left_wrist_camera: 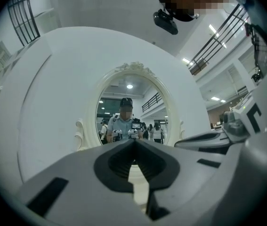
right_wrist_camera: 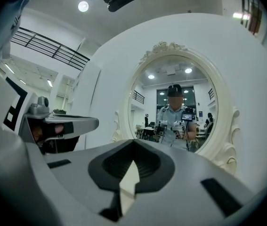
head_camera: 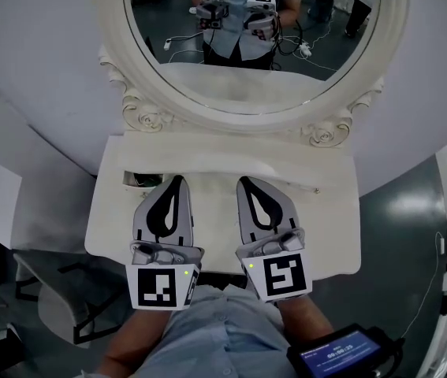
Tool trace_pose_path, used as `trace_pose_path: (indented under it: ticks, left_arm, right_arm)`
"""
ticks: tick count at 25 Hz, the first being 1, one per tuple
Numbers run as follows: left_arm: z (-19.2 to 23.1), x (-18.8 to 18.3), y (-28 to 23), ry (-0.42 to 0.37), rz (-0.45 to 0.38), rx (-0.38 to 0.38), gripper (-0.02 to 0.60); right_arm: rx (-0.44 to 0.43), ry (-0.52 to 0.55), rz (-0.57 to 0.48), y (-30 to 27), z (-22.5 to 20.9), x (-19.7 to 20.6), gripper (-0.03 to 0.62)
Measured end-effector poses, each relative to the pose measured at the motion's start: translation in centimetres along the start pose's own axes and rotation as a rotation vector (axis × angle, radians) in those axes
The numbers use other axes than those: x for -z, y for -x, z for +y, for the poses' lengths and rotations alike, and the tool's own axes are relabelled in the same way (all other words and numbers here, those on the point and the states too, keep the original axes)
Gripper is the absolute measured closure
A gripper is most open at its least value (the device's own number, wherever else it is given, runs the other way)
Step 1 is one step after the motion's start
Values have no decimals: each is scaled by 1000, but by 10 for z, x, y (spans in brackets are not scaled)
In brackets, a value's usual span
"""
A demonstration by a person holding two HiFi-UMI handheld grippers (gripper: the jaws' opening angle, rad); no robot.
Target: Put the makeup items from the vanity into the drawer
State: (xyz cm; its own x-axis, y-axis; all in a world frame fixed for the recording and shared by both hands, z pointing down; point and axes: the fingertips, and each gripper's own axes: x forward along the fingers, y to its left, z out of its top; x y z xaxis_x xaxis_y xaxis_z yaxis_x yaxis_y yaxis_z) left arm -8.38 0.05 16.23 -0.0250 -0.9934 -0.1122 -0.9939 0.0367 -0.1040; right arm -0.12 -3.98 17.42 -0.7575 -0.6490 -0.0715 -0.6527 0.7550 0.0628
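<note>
The left gripper (head_camera: 176, 183) and right gripper (head_camera: 245, 183) hover side by side over the vanity (head_camera: 329, 227), jaws pressed together on nothing, facing the mirror (head_camera: 231, 85)

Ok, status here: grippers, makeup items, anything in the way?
Left gripper shut, empty; right gripper shut, empty. Both over the vanity top, facing the mirror. No makeup items visible; small dark thing by left tip, unclear. Nothing in the way.
</note>
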Motion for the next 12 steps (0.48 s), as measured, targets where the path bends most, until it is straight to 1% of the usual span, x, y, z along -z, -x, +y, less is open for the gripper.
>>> trace_pose_path:
  ticks: [12]
  left_arm:
    - [-2, 0, -3, -6, 10, -6, 581]
  right_arm:
    - [-25, -17, -13, -1, -1, 0, 594]
